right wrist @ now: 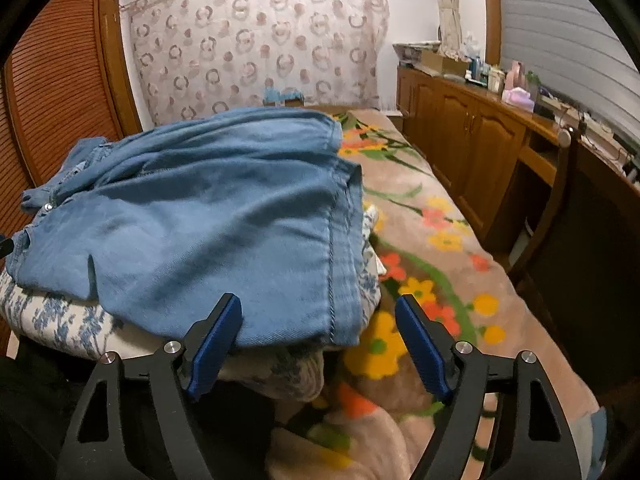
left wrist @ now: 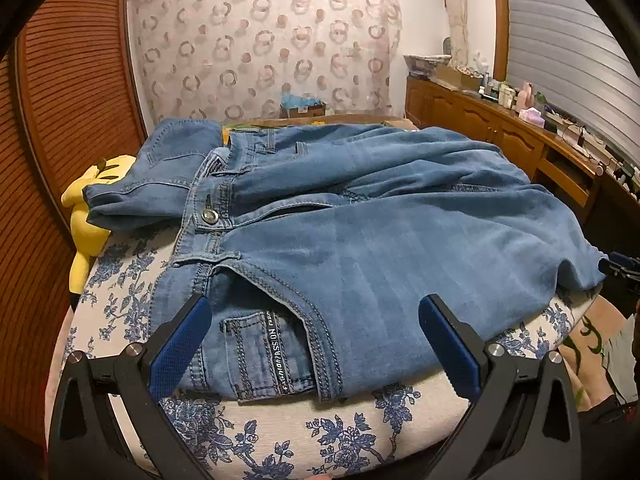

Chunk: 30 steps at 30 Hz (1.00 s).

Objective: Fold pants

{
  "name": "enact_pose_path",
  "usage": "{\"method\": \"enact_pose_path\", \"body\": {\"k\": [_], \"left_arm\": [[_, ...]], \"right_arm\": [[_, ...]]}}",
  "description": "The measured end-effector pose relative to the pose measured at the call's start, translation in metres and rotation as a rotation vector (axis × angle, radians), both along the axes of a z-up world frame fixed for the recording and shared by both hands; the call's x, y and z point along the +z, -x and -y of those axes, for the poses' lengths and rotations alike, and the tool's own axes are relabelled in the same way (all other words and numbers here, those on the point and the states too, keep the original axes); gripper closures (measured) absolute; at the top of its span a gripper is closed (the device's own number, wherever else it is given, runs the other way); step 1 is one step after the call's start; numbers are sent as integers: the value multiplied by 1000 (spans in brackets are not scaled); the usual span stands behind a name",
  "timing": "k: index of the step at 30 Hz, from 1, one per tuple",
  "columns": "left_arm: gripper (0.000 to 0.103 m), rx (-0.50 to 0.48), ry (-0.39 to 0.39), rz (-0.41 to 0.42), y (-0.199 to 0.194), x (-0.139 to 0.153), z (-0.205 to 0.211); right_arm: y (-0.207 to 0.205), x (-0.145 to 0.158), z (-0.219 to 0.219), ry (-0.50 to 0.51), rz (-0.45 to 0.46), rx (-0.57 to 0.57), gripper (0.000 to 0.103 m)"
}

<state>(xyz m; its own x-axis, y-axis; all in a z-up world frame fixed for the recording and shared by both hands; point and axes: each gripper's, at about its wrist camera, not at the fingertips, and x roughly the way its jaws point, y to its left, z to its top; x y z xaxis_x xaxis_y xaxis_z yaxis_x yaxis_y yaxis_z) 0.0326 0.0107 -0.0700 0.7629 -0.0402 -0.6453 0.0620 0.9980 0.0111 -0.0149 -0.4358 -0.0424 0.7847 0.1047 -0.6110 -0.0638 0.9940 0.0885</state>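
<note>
Light blue jeans (left wrist: 360, 216) lie crumpled on a cushion with a blue floral print (left wrist: 304, 432). The waistband with its metal button (left wrist: 209, 216) is at the left, the legs bunched toward the right. My left gripper (left wrist: 316, 312) is open, its fingers straddling the front pocket at the jeans' near edge. In the right wrist view the jeans (right wrist: 208, 216) hang over the cushion (right wrist: 60, 320), and my right gripper (right wrist: 318, 312) is open around the near hem corner, holding nothing.
A yellow plush toy (left wrist: 86, 216) lies left of the jeans by a louvred wooden door (left wrist: 68, 92). A floral blanket (right wrist: 432, 264) covers the bed to the right. A wooden cabinet (right wrist: 472, 140) with clutter runs along the right wall.
</note>
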Motion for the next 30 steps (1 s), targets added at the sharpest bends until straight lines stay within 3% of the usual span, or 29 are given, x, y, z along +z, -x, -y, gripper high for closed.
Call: {"method": "enact_pose_path", "body": {"k": [6, 11, 15, 17, 23, 30], "left_arm": [[0, -3, 14, -18, -2, -6, -9], [0, 14, 39, -15, -1, -8, -28], [0, 46, 33, -10, 0, -11, -46], [1, 68, 37, -13, 0, -13, -58], [21, 122, 59, -35, 3, -24, -92], [35, 142, 87, -76, 7, -43, -112]], "right_arm": [[6, 12, -18, -54, -32, 20, 38], [14, 22, -20, -45, -36, 14, 66], [26, 26, -15, -20, -33, 0, 81], [23, 26, -10, -17, -12, 1, 83], [13, 32, 6, 2, 62, -2, 85], [14, 30, 13, 27, 114, -15, 86]]}}
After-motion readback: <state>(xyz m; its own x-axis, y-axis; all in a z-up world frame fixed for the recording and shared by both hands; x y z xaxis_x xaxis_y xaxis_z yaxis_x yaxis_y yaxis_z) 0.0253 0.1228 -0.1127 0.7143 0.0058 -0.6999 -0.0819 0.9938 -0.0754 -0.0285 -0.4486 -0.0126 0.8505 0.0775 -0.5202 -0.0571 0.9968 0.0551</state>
